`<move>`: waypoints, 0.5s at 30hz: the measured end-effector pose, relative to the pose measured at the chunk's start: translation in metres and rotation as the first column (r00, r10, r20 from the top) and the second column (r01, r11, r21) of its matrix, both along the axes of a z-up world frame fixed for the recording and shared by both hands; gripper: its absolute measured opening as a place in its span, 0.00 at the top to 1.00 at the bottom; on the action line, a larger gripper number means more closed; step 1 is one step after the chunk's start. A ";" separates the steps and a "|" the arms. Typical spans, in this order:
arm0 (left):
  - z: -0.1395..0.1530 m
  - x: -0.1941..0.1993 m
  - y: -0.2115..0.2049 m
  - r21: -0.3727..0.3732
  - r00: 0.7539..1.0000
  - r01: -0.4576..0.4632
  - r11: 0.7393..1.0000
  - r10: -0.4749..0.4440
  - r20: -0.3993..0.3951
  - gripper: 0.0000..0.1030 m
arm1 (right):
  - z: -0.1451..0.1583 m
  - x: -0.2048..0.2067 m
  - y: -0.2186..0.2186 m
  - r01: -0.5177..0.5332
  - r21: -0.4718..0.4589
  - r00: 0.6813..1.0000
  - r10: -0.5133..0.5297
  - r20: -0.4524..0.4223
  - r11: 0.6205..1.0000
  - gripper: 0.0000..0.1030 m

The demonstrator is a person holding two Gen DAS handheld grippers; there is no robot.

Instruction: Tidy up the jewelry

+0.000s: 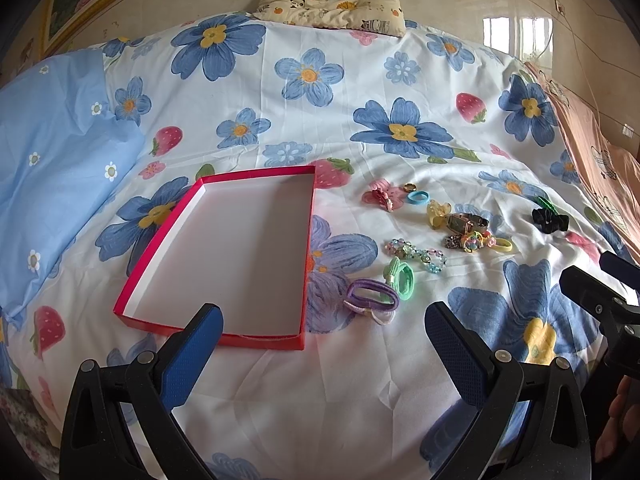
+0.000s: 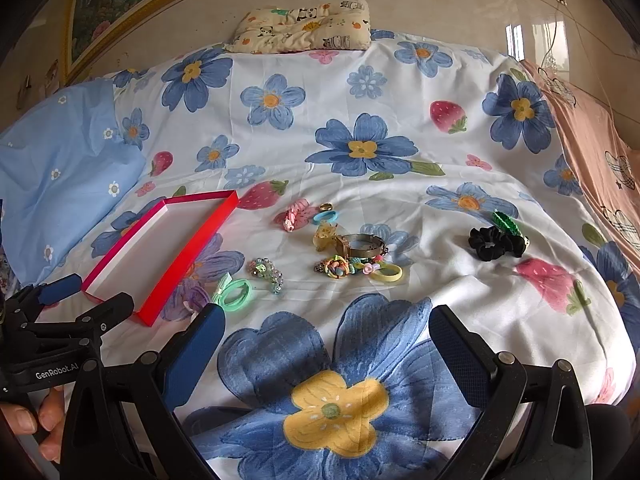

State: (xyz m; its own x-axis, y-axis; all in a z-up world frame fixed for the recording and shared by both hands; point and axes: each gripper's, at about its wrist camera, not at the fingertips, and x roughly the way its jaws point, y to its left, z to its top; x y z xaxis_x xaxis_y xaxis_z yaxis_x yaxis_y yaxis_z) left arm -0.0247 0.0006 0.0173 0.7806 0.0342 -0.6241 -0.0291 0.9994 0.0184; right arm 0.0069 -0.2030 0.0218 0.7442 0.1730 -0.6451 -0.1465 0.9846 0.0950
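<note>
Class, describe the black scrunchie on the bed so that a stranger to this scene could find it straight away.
Start at the red box on the flowered bedsheet and cross the scattered hair ties toward the peach blanket. Alone at that edge lies the black scrunchie, touching only a green clip. It is the one dark, ruffled fabric ring among pastel pieces.

On the flowered bed (image 1: 360,80), the left gripper (image 1: 324,320) hovers with its fingers spread wide and nothing between them, the red box (image 1: 176,224) lying at its 11 o'clock and the purple hair tie (image 1: 372,298) just ahead, the other jewelry scattered toward 1 o'clock.
</note>
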 end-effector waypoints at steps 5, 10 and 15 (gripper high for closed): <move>0.000 0.000 -0.001 0.001 1.000 0.003 1.000 -0.003 0.001 0.01 | 0.000 0.000 0.001 0.000 0.001 1.000 0.000 -0.001 1.000 0.01; -0.004 -0.001 -0.004 0.001 1.000 0.004 1.000 -0.004 -0.002 0.01 | 0.000 0.000 0.000 0.001 0.001 1.000 -0.001 0.000 1.000 0.01; -0.005 0.002 -0.004 -0.002 1.000 0.011 1.000 -0.011 -0.010 0.01 | 0.000 0.000 0.000 0.002 0.003 1.000 -0.002 0.000 1.000 0.01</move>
State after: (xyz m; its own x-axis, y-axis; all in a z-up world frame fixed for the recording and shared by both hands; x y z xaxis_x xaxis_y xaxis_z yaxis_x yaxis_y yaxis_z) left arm -0.0229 -0.0039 0.0126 0.7749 0.0242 -0.6316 -0.0179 0.9997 0.0163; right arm 0.0074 -0.2033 0.0214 0.7443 0.1735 -0.6449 -0.1449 0.9846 0.0977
